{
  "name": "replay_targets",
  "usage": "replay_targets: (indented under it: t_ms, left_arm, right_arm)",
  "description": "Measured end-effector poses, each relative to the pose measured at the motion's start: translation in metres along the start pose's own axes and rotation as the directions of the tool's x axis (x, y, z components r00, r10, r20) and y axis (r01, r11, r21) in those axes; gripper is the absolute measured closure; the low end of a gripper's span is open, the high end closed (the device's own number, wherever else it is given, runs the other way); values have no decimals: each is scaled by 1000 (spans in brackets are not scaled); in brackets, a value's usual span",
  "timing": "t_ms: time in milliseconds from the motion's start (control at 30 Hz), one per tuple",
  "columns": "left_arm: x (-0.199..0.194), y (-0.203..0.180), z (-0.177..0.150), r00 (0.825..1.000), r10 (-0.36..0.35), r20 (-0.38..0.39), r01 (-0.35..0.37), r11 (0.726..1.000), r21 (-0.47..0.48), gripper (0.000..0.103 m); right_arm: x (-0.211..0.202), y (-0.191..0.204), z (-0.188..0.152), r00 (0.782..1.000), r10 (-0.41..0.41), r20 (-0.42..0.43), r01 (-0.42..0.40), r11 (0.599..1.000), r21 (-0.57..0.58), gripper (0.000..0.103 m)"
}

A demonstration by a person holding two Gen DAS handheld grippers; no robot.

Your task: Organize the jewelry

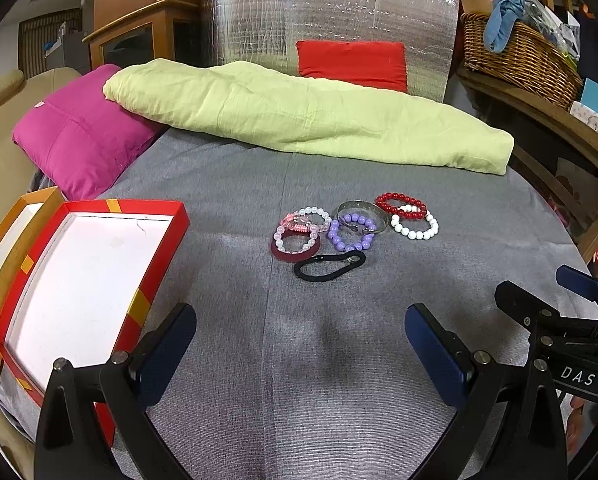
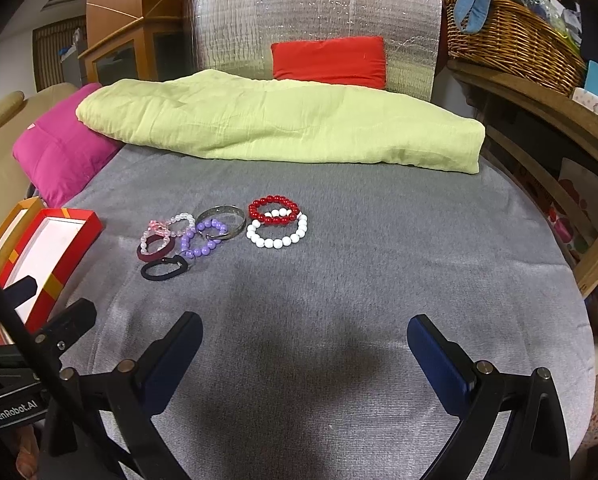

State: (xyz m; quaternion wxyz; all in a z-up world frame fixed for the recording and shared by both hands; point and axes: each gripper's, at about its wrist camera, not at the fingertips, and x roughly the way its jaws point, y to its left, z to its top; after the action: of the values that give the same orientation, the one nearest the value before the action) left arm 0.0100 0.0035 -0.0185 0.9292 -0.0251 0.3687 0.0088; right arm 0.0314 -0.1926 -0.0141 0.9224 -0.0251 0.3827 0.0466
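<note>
Eight looped pieces lie flat in a loose cluster near the middle of the grey cloth surface (image 1: pixel 339 360), well short of its far edge, where a folded green blanket (image 1: pixel 299 120) stretches across and overlaps a magenta cushion (image 1: pixel 79 132). The cluster's long axis runs left to right. At its right end a red bead bracelet (image 2: pixel 274 210) overlaps the far rim of a white bead bracelet (image 2: pixel 277 231). Just left of these, a silver bangle (image 2: pixel 223 220) rests against a purple bead bracelet (image 2: pixel 203 238). Further left, two pale pink bead bracelets (image 1: pixel 299 228) sit partly on a dark red hair band (image 1: pixel 295 250). Nearest the grippers lies a black hair tie (image 1: pixel 329 266) — an oval drawn out left to right, touching the purple beads.

An open red box (image 1: pixel 155 280) with a white inside sits at the left edge of the surface, its long axis running away from the cameras, with nothing visible inside it.

The left gripper (image 1: pixel 301 352) hovers over the near part of the cloth, fingers spread wide and pointing forward at the cluster, gripping nothing. The right gripper (image 2: pixel 305 356) is level beside it — likewise wide apart, bare between its pads, aimed forward with the jewelry ahead to its left.
</note>
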Motion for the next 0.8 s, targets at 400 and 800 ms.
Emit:
replay_targets:
  t_ms: [400, 800]
  left_arm:
    - [2, 0, 0, 1000, -4, -7, 4, 1000, -1, 0]
    - [11, 5, -4, 1000, -4, -18, 4, 1000, -7, 0]
  right_arm:
    - [4, 2, 0, 1000, 4, -10, -4, 1000, -3, 0]
    - [10, 0, -2, 1000, 4, -23, -4, 1000, 4, 0]
